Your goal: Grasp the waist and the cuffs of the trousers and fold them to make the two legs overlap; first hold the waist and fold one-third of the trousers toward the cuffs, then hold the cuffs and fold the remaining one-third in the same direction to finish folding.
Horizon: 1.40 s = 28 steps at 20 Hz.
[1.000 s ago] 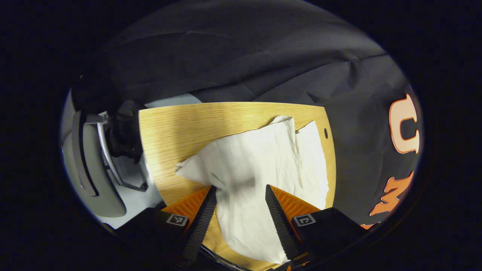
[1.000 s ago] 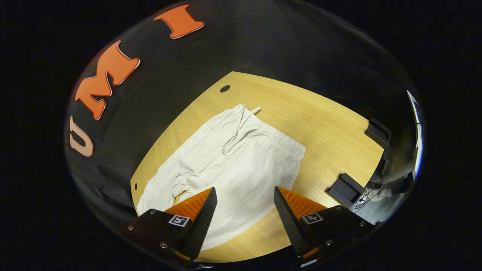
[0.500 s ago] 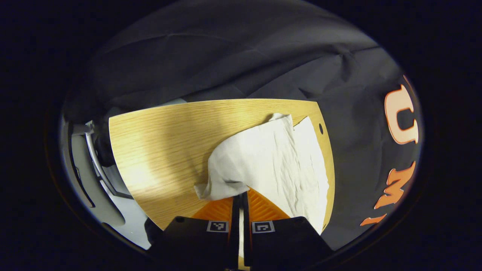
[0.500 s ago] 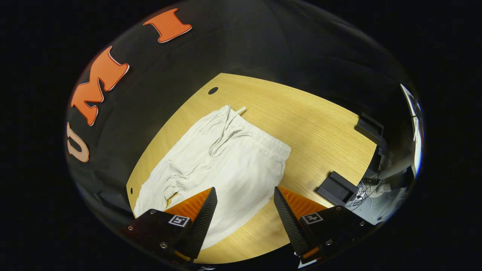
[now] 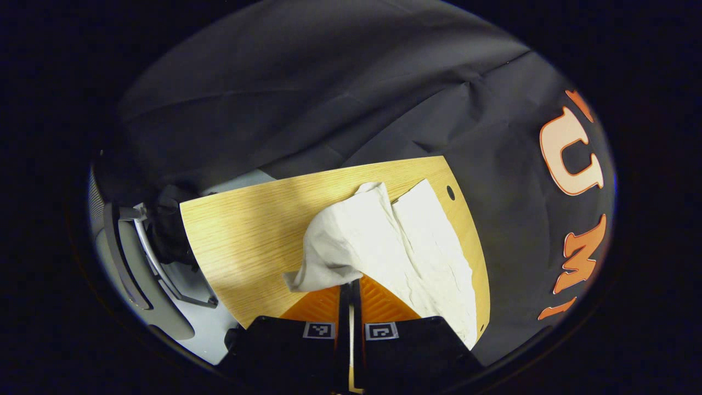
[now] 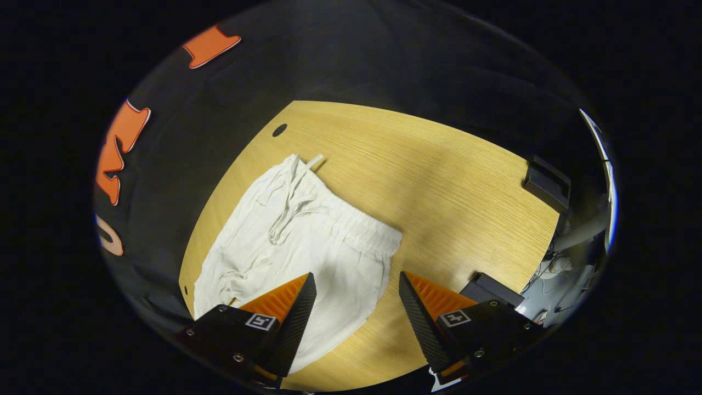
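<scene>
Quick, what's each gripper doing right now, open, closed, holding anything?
Left gripper: closed, pinching a fold of the white trousers.
Right gripper: open, holding nothing, above the trousers' waist end.

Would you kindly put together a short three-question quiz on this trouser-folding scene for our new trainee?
1. True or false: the left hand-held gripper is shut on a corner of the white cloth trousers.
2. The right hand-held gripper is: A) open above the trousers; B) shut on the drawstring; C) shut on the waistband.
3. Fill in: the trousers lie on a light ____ table.

Key: 1 true; the fabric bunches at its closed fingers. 2 A; its fingers stand apart with nothing between them. 3 wooden.
</scene>
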### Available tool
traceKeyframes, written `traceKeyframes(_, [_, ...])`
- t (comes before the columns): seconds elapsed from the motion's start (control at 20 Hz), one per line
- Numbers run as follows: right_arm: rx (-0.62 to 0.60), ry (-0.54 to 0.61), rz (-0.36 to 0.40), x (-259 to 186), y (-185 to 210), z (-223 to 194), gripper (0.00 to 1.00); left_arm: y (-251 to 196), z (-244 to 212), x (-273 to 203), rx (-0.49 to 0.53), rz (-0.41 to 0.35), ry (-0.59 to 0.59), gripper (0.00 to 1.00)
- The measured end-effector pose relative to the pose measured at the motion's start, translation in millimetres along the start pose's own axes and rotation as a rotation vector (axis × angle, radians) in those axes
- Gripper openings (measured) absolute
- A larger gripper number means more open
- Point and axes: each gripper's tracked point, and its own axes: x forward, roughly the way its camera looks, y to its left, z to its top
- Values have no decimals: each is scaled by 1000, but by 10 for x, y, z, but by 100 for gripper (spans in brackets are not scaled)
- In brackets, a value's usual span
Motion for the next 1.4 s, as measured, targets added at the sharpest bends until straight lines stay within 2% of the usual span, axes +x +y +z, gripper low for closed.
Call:
traceKeyframes(0.1, [28,3,-15,109,-34,49,92,-72,35,-57,2,-4,-4,6])
traceKeyframes(0.3, [51,34,-41,268,-65,67,84,-360,129,-213,80,-22,-19,6])
traceKeyframes(0.4, [76,47,-51,352,-64,55,77,-497,161,-271,129,-27,-22,6])
traceKeyframes(0.5, [108,55,-53,443,-51,27,66,-597,186,-310,183,-26,-23,6])
traceKeyframes(0.55, [114,63,-55,397,-66,46,48,-645,173,-310,203,-31,-18,6])
traceKeyframes(0.6, [122,68,-48,434,-72,38,49,-685,161,-302,220,-30,-12,6])
traceKeyframes(0.65, [141,72,-38,453,-61,37,29,-700,148,-296,232,-22,-3,6])
traceKeyframes(0.75, [178,75,-1,443,-17,39,12,-735,158,-276,241,-7,9,6])
traceKeyframes(0.95, [192,59,27,312,-61,166,5,-754,285,-286,224,2,-4,6])
traceKeyframes(1.1, [206,40,68,205,29,306,5,-737,346,-253,187,8,-7,7])
traceKeyframes(1.25, [192,41,79,143,82,372,5,-744,371,-225,186,12,-11,6])
traceKeyframes(1.4, [190,44,99,54,208,480,5,-930,425,-238,183,-8,-29,7])
